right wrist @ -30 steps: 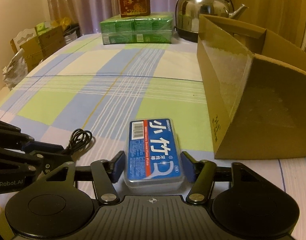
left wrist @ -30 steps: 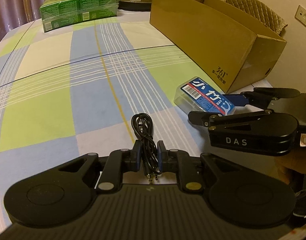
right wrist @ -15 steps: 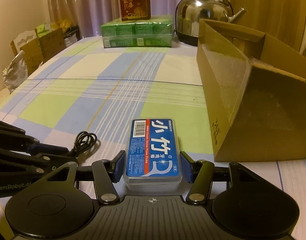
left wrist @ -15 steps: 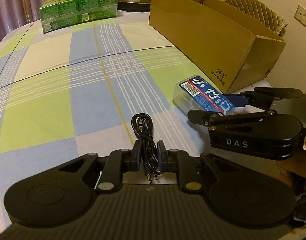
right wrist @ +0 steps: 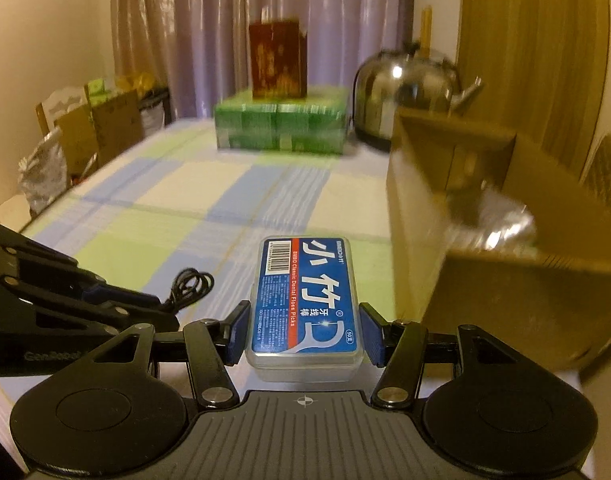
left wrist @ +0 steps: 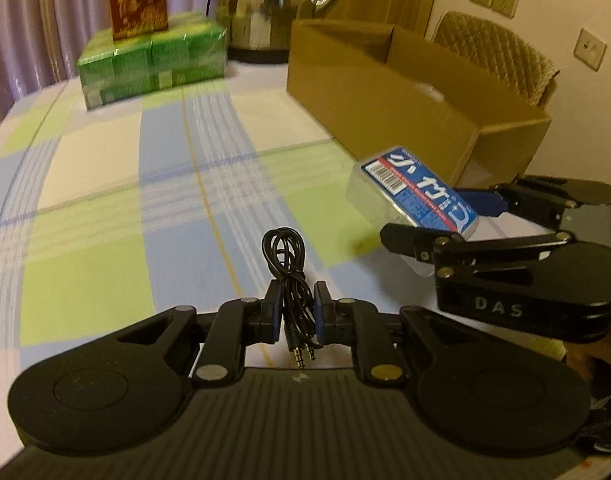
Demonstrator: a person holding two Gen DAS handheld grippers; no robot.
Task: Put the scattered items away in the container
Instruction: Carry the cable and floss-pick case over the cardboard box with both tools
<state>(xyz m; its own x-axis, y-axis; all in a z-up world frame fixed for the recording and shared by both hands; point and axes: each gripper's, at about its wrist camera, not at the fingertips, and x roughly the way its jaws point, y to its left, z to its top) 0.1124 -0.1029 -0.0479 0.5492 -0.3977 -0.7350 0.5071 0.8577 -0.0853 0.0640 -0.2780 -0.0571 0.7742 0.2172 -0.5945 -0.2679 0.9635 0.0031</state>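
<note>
Left wrist view: a coiled black audio cable (left wrist: 292,276) is pinched between the nearly closed pads of the left gripper (left wrist: 298,315) above the checked tablecloth (left wrist: 105,184), while the cardboard box (left wrist: 389,92), the container, is seen well apart to the right; neither item is yet deposited. Right wrist view: a clear dental floss pick case (right wrist: 305,304) is clamped across its width by the moderately spread right gripper (right wrist: 304,334), held clear of the cloth just beside the box, whose interior is too blurred to be judged.
</note>
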